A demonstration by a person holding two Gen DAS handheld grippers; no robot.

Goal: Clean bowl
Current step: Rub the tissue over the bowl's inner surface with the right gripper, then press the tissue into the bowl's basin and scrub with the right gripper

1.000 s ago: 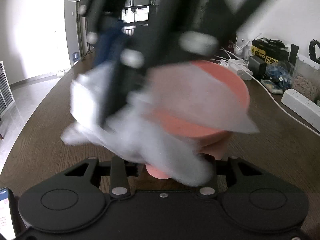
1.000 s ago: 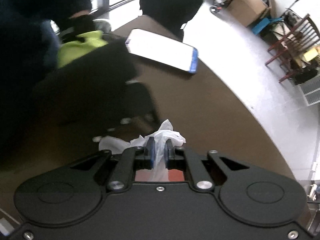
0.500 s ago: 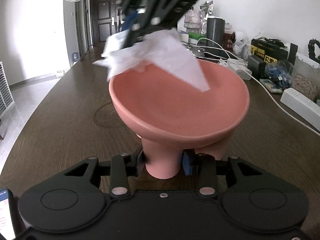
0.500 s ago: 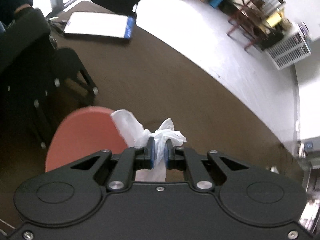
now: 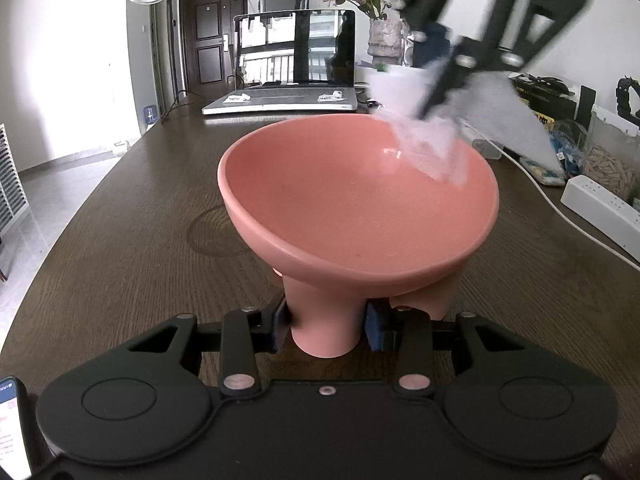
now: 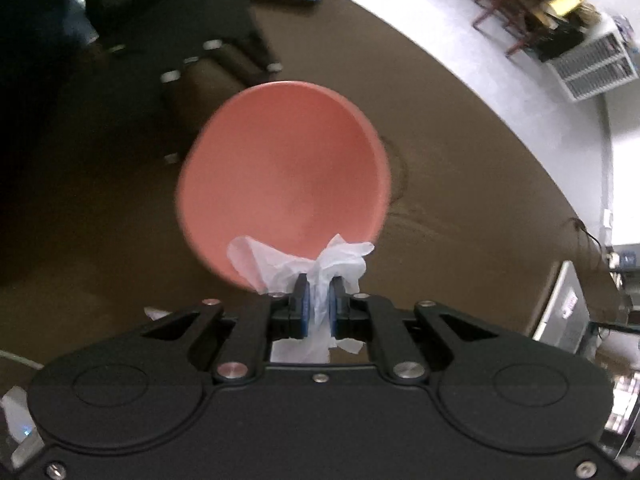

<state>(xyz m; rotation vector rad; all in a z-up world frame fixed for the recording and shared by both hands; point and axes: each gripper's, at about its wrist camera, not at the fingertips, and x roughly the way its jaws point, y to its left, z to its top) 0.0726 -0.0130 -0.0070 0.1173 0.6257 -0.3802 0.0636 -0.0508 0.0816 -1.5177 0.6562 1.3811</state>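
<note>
A salmon-pink bowl (image 5: 360, 200) on stubby legs stands on the dark wooden table (image 5: 120, 240). My left gripper (image 5: 326, 330) is shut on the bowl's near leg, a blue pad pressed on each side. Over the bowl's far right rim hangs my right gripper (image 5: 436, 108), blurred and pointing steeply down. It is shut on a crumpled white tissue (image 5: 432, 148) that touches the inner wall there. From the right wrist view the bowl (image 6: 284, 172) lies just below, and the right gripper (image 6: 320, 300) pinches the tissue (image 6: 316, 268) at the near rim.
An open laptop (image 5: 292, 68) sits at the table's far end, with a vase of dried flowers (image 5: 384, 36) beside it. A white power strip (image 5: 600, 208), cables and boxes crowd the right side. A phone (image 5: 12, 424) is at the left wrist view's bottom left corner.
My right gripper swept the tissue from the bowl's near left side, across its far left rim, to the far right rim. The left gripper and the bowl stayed still.
</note>
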